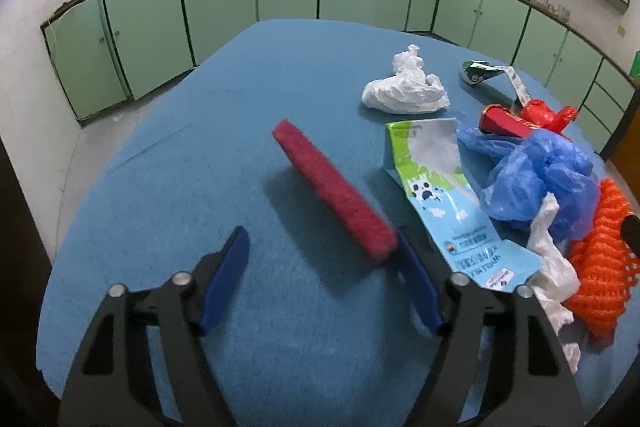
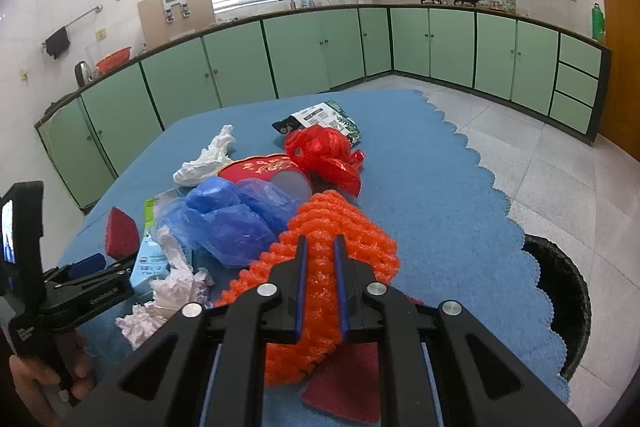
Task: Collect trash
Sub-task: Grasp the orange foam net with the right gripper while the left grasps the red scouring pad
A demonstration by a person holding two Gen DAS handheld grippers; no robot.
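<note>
Left tool (image 1: 320, 267) wide open; sponge (image 1: 334, 189) just ahead, near end by its right finger, long axis running away up-left. Right tool (image 2: 320, 259) clamped on net (image 2: 320, 239) over desk (image 2: 440, 195); bin (image 2: 560, 303) right.

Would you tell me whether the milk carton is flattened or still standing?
Flattened: the milk carton lies flat and creased on the blue table cover.

Both the left gripper (image 1: 320, 255) and right gripper (image 2: 320, 259) are matte black angular frames with round silver bolts and blue finger pads (image 1: 224, 279). Lower left of the right-wrist frame, bare skin of a hand (image 2: 44, 379).
</note>
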